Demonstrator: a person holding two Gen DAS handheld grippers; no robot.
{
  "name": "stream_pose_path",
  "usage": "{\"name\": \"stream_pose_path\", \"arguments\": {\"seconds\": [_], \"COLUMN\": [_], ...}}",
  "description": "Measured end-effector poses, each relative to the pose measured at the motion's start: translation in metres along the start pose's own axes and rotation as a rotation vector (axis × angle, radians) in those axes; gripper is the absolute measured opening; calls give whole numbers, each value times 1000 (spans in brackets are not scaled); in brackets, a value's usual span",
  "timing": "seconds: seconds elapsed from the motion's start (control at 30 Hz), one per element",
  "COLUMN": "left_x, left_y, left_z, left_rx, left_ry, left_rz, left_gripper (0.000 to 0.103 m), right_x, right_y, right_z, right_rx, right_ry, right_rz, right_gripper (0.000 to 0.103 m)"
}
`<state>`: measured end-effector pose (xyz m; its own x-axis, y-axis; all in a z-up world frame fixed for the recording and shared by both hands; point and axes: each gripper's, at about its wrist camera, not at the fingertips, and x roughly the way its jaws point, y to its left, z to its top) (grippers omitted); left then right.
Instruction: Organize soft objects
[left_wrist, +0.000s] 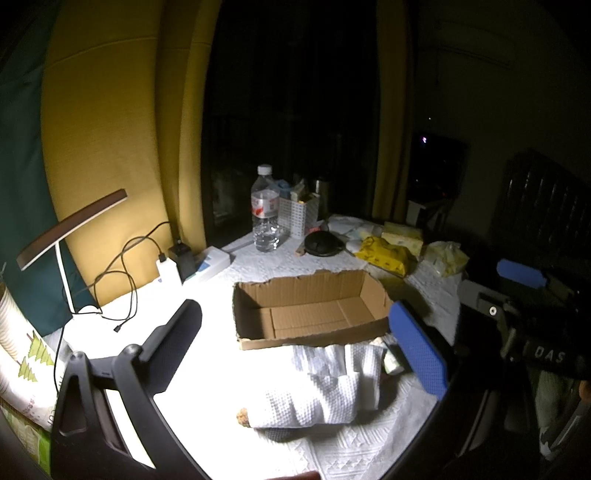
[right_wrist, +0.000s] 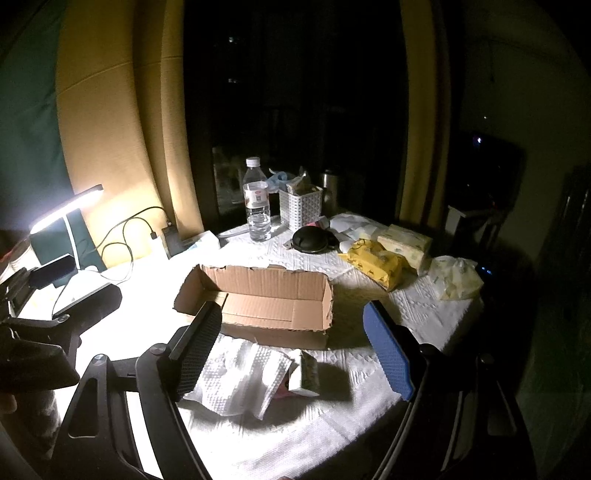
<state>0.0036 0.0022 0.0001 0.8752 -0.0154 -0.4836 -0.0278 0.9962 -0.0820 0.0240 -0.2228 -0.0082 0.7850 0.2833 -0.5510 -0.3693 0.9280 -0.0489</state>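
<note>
Towel (right_wrist: 236, 376), white waffle-weave, lay crumpled at desk's near edge, just before empty cardboard box (right_wrist: 258, 299). Right gripper (right_wrist: 295, 354) hovered over it, fingers spread, grasping nothing. Left gripper (left_wrist: 295, 339) likewise released. Looked light, limp, easily bunched; best pinched at thick folded middle, since loose edge would likely trail.

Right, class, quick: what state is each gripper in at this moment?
Left gripper: open, holding nothing.
Right gripper: open, holding nothing, above the white cloth.
</note>
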Motion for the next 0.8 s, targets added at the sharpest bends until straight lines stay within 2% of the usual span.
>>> {"name": "stream_pose_path", "arguments": {"seconds": [0.8], "left_x": [-1], "left_y": [-1], "left_z": [-1], "left_rx": [2], "left_ry": [8], "left_rz": [-9], "left_gripper": [102], "right_x": [5], "right_y": [-1], "right_z": [-2], "right_rx": [4], "right_ry": [13], "right_rz": [2], "right_gripper": [82]}}
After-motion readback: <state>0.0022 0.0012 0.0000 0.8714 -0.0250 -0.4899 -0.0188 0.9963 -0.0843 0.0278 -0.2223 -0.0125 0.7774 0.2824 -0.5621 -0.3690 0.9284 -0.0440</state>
